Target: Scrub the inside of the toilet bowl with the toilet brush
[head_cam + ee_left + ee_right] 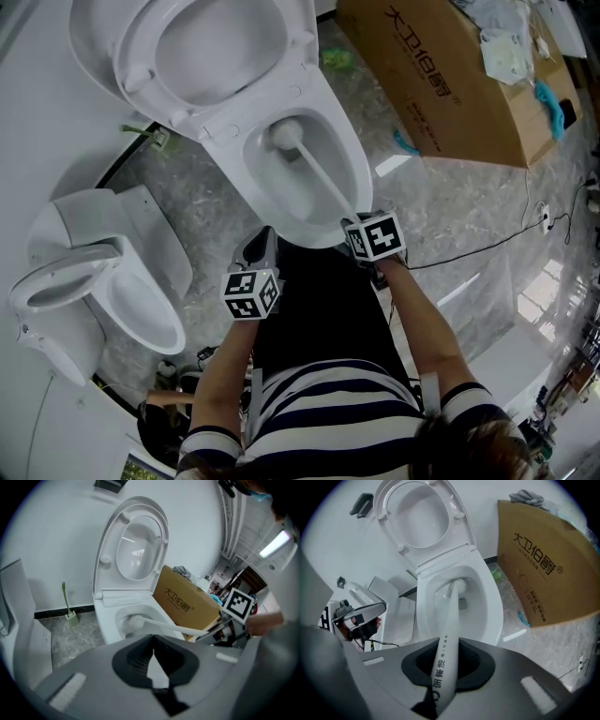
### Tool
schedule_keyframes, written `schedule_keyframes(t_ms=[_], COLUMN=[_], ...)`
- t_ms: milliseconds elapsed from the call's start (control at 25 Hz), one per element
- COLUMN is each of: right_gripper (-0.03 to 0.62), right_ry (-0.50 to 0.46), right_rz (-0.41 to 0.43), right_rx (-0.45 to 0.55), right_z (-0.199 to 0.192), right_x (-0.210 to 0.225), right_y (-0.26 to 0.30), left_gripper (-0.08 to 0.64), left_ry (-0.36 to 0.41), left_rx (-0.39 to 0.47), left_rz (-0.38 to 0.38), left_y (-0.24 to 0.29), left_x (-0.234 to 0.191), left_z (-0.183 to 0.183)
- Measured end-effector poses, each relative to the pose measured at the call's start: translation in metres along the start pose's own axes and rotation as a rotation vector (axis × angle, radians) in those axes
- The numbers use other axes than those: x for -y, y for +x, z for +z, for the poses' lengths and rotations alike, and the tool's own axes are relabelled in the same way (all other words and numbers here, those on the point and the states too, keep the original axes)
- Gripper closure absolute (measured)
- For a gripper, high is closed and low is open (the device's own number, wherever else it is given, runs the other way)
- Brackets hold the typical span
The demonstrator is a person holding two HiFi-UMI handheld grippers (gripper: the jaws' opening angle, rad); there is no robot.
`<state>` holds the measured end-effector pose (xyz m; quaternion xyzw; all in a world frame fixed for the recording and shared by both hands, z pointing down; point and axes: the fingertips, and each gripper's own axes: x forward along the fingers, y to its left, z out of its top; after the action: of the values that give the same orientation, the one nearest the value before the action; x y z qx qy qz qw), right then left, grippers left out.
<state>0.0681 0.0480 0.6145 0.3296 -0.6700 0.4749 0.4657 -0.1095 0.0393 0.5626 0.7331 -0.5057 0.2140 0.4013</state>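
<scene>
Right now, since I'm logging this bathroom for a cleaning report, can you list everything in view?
toilet: one, white, centre, lid and seat raised
toilet brush: one, white, head down in the toilet's bowl, handle running back to the right gripper
second toilet: one, white, left of the first, seat up
cardboard box: one, brown with printed characters, on the floor right of the toilet, clutter on top
stick in a holder: one, green, upright by the wall left of the toilet
floor: grey marble
striped shirt: one, dark and white, on the person, bottom of the head view
left gripper: one, grey, jaws together, empty, near the bowl's front
right gripper: one, grey, clamped on the brush handle
</scene>
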Motion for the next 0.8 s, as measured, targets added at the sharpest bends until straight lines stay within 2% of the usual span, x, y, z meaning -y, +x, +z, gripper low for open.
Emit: schedule_keyframes(t_ms=[400, 800], right_gripper=[0.535, 0.535], right_ry=[0.089, 0.08], right_rz=[-0.05, -0.105], right_rx=[0.019, -0.089], right_z=[-0.021, -0.067], right_x=[0.022, 0.026], right_y=[-0.018, -0.04], left_gripper=[0.56, 0.56], left_ry=[0.015, 0.01], left_rx=[0.006, 0.011], left_rz=[-0.015, -0.027], left_y=[0.0, -0.004], left_x=[0.011, 0.022], left_z=[0.001, -0.003])
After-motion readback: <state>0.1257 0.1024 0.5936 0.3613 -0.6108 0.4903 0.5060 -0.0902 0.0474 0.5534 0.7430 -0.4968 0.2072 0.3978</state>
